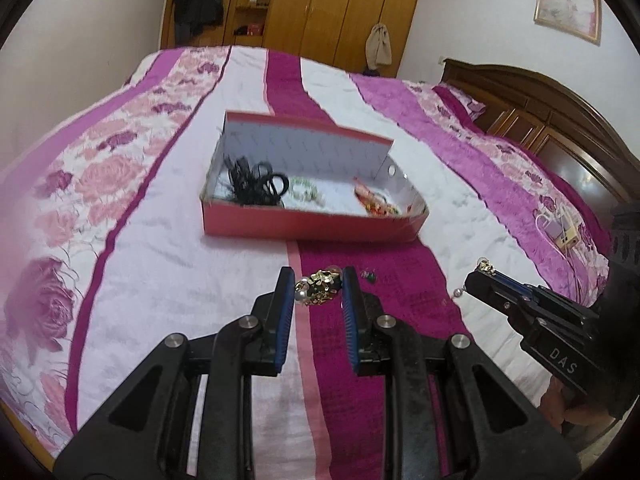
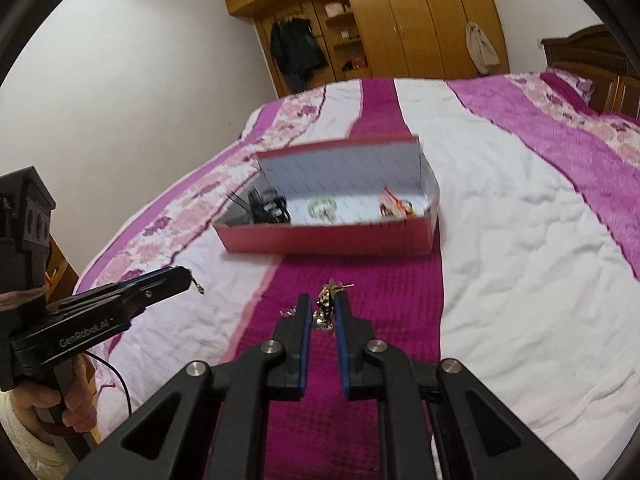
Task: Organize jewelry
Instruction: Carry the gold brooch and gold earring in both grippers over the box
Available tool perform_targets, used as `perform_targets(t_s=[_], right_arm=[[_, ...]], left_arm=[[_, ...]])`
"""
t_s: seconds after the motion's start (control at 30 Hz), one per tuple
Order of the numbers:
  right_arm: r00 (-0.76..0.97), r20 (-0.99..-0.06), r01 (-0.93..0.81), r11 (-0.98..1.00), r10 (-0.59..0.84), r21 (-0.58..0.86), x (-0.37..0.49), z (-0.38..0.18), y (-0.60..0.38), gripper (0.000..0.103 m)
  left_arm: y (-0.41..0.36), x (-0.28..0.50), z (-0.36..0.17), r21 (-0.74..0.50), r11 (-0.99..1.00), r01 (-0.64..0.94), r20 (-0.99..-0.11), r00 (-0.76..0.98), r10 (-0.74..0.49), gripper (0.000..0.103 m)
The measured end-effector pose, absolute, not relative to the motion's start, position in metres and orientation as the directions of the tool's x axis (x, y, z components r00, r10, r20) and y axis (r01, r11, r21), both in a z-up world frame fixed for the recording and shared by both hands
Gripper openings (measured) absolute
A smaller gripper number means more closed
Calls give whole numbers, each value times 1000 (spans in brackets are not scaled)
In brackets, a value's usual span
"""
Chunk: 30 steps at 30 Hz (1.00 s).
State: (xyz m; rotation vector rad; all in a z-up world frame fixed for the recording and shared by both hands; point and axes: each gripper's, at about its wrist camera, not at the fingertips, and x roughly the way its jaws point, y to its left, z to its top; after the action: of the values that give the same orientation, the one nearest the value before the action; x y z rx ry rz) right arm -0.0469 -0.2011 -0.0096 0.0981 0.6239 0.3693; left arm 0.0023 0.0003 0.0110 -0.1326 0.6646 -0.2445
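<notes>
Right wrist view is showing "GenRobot.AI" on the left gripper (image 2: 188, 276), jaws pinching a gold earring (image 1: 320, 286); right gripper (image 2: 320, 308) is clamping another earring (image 2: 329, 294) before the red box (image 2: 328, 240) on the bed (image 2: 520, 260).

Box (image 1: 308, 222) on bed (image 1: 460, 216), jewelry (image 1: 304, 192) inside.

You have a gold, pearl-set earring (image 1: 320, 287) pinched in each gripper, the other (image 2: 329, 298) alike. Ahead on the bed sits the open red box (image 1: 312, 226) holding more jewelry.
</notes>
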Motion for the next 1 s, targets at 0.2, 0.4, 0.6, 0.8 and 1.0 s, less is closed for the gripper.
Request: perform_targets(t_s=[0.2, 0.4, 0.6, 0.8, 1.0], right_arm=[[792, -497, -322, 934, 354, 152, -51, 10, -194, 13], [812, -467, -314, 937, 350, 154, -46, 20, -199, 13], [821, -451, -315, 937, 350, 153, -35, 28, -199, 13], [833, -428, -319, 936, 351, 148, -26, 37, -199, 13], [840, -413, -319, 936, 353, 152, -11, 43, -199, 13]], left_arm=[[-1, 1, 25, -181, 967, 180, -549, 798, -251, 15], [0, 5, 34, -167, 971, 172, -519, 822, -235, 15], [2, 16, 43, -174, 971, 163, -493, 839, -230, 15], [4, 27, 48, -177, 972, 155, -473, 853, -222, 15], [4, 42, 53, -176, 974, 142, -455, 866, -208, 15]])
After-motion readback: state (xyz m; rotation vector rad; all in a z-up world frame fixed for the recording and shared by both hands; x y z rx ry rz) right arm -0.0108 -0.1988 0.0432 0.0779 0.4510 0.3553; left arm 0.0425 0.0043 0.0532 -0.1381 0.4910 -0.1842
